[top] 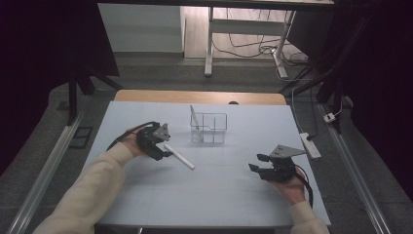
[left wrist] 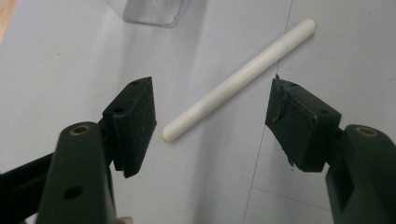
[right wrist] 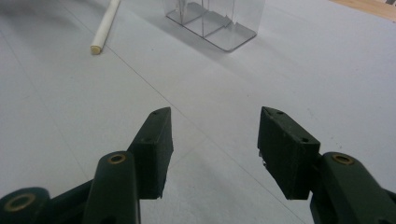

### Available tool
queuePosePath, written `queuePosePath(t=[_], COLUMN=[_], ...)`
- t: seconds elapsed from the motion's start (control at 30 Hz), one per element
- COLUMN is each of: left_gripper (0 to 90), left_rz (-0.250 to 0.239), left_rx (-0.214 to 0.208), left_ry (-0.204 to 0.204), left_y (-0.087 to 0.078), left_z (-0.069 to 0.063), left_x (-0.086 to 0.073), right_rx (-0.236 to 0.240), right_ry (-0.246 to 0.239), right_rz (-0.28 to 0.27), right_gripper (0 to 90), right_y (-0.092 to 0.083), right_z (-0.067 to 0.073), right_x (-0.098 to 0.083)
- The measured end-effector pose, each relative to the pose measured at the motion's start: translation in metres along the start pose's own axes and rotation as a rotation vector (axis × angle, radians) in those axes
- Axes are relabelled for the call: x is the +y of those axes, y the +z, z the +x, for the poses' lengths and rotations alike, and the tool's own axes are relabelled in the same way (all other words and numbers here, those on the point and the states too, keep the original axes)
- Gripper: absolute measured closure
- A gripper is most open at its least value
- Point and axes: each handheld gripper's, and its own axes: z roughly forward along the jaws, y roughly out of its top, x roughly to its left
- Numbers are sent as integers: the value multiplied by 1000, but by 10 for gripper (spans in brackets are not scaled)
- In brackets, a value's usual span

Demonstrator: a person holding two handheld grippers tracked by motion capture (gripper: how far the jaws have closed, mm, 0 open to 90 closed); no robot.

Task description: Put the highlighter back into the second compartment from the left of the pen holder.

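White marker (top: 179, 156) lies flat on the desk (top: 219, 195), centre-left of the high view, long axis running upper-left to lower-right. Plain white barrel, cap seam visible, cream end. Left tool (top: 164, 149) spread wide at its upper-left end, not gripping it. Right tool (top: 256, 162) wide, empty, lower right. Clear divided organizer (top: 209, 127) just above.

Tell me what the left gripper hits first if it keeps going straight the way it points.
Most likely the white pen: the left gripper has open jaws either side of its near end, not touching. The pen lies flat on the table, so depth is unclear. The clear organizer stands farther on.
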Motion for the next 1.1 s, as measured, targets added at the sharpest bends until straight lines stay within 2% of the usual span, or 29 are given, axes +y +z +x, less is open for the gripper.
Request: queuePosePath(t=[0.23, 0.47, 0.63, 0.87, 1.1], left_gripper=[343, 342, 334, 337, 360], left_rz=[23, 66, 79, 112, 125], left_rx=[-36, -70, -89, -117, -145], left_ry=[54, 86, 105, 167, 188], left_y=[10, 21, 26, 32, 39], left_z=[4, 11, 16, 20, 25], left_x=[3, 3, 3, 5, 6], right_rx=[2, 6, 9, 14, 16], right_ry=[8, 11, 13, 19, 17], right_rz=[1, 4, 8, 11, 19], right_gripper=[450, 449, 448, 447, 447], right_y=[1, 1, 2, 3, 4], right_z=[-1, -2, -2, -2, -3], right_x=[-1, -1, -2, -3, -4])
